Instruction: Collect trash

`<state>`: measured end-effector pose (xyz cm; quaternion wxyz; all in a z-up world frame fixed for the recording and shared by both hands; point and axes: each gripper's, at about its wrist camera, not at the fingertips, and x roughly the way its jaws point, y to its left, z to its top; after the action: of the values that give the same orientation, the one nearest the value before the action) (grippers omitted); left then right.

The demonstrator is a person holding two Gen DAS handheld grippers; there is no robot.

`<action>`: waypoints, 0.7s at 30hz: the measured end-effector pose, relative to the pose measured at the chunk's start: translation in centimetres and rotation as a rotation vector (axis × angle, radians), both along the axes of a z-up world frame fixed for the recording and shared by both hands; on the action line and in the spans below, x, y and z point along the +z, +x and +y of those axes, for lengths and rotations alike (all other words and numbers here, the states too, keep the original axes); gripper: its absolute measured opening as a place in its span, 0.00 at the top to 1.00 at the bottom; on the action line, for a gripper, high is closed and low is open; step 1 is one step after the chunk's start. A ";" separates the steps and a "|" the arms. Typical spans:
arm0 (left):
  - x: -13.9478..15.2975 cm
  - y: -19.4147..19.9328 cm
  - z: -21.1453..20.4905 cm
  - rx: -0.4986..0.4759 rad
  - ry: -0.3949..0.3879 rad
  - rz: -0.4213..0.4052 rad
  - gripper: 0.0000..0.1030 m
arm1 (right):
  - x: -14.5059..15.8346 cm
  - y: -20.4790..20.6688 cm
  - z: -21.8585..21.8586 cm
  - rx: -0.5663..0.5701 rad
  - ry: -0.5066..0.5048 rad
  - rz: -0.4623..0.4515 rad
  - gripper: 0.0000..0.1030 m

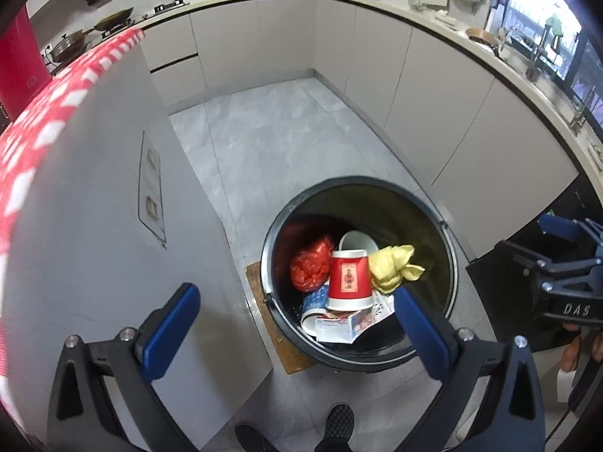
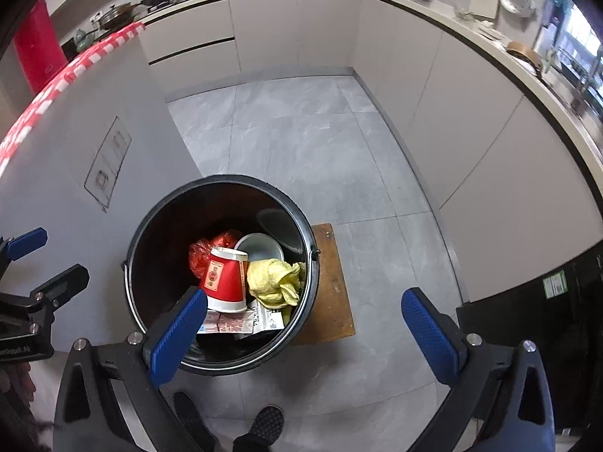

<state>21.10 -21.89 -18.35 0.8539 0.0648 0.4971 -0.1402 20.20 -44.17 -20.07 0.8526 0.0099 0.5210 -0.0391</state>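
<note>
A black round trash bin (image 1: 450, 248) (image 2: 226, 184) stands on the grey floor. Inside lie a red paper cup (image 1: 348, 278) (image 2: 224, 280), a yellow crumpled cloth (image 1: 392, 267) (image 2: 273, 277), a red plastic bag (image 1: 311, 265) (image 2: 199, 252), a white cup (image 1: 356, 241) (image 2: 260, 248) and printed paper wrappers (image 1: 350, 324) (image 2: 230, 322). My left gripper (image 1: 297, 327) hangs above the bin's near rim, open and empty. My right gripper (image 2: 305, 327) hovers over the bin's right side, open with nothing between its blue pads. Each gripper shows at the edge of the other's view.
A brown board (image 2: 335, 282) lies under the bin. A grey island with a red checked cloth (image 1: 56, 113) stands to the left, grey cabinets (image 1: 433, 105) to the right and back. A person's dark shoes (image 1: 339, 422) (image 2: 267, 425) are near the bin.
</note>
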 end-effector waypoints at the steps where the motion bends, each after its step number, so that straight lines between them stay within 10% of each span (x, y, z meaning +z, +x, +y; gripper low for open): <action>1: 0.5 -0.1 0.1 -0.001 -0.001 -0.010 0.00 | 0.5 -0.3 0.1 -0.013 0.005 -0.004 0.00; 21: 11.4 -8.5 7.5 0.029 -0.055 -0.194 0.00 | 13.3 -9.6 8.6 0.004 -0.012 -0.189 0.00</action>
<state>12.64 -14.40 -6.96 0.9014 0.0476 0.4088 -0.1345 10.55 -35.59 -6.80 0.8979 0.0073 0.4382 -0.0397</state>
